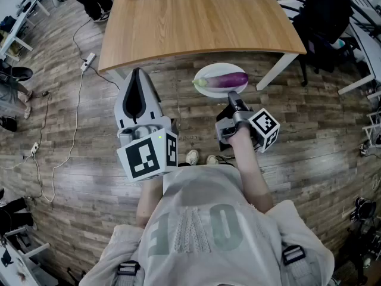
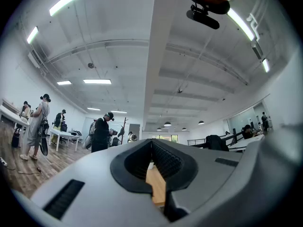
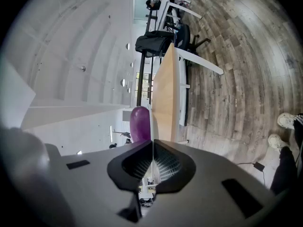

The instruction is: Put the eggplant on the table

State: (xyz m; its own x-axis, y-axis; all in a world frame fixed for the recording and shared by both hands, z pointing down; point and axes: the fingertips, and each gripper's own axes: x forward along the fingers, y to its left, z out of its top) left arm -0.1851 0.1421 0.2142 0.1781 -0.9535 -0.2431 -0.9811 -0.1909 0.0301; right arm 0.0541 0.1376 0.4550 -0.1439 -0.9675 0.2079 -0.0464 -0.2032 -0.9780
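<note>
while right gripper clamps near rim of white plate, eggplant lies on plate just ahead of jaws, long axis crosswise to them. table edge just beyond plate. left gripper farther off, its 2 jaws together, empty.

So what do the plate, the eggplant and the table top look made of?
The round white plate is smooth and evenly white, probably ceramic or melamine. The purple eggplant has glossy skin and a green stem end; real or plastic is unclear. The light wooden table has a matte wood-grain top, possibly veneer.
</note>
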